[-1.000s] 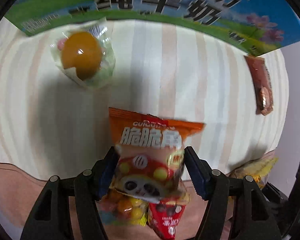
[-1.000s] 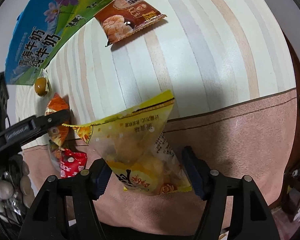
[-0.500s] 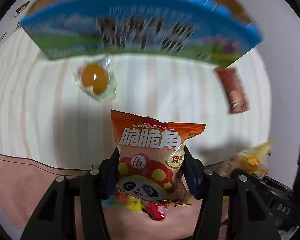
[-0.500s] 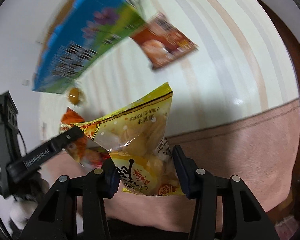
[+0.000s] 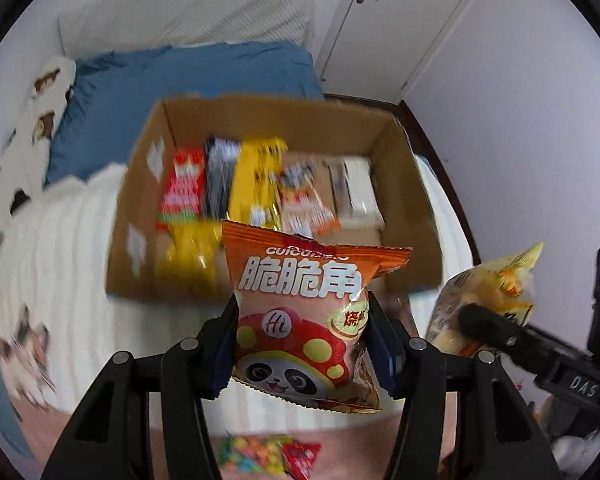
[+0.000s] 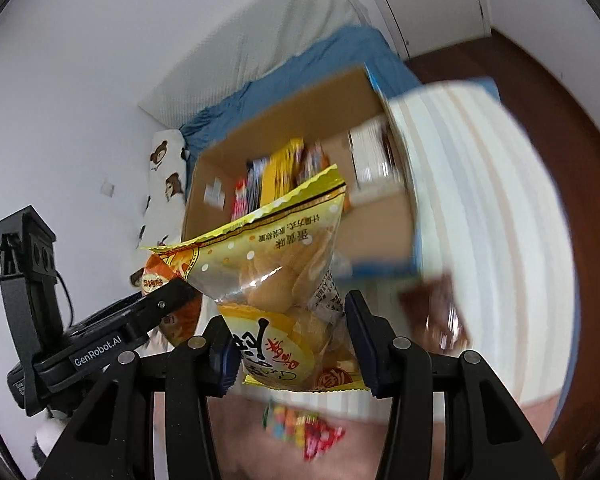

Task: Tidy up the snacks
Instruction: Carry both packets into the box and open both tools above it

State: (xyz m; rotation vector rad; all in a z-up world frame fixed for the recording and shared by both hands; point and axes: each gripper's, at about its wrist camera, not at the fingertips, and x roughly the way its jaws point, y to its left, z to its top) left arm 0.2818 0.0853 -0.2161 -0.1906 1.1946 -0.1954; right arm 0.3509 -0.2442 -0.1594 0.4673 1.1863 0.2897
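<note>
Both grippers have risen from the striped tabletop since the earlier frames, and the open cardboard box, previously seen only from its printed side, now shows its interior. Nearest the left wrist camera, the left gripper is clamped on the orange panda snack bag, held upright between the blue pads with its top seal clear of the fingers. Nearest the right wrist camera, the right gripper is clamped on the yellow chip bag, held with its print upside down. Below both grippers, a colourful candy pack and a small red packet lie on the pink surface, blurred. A brown snack packet lies on the striped tabletop to the right, just beside the box corner. Beyond the held bags stands the cardboard box, holding red, black, yellow and white packets in a row; details are blurred. Behind the box lie a blue bedsheet and a white door.
</note>
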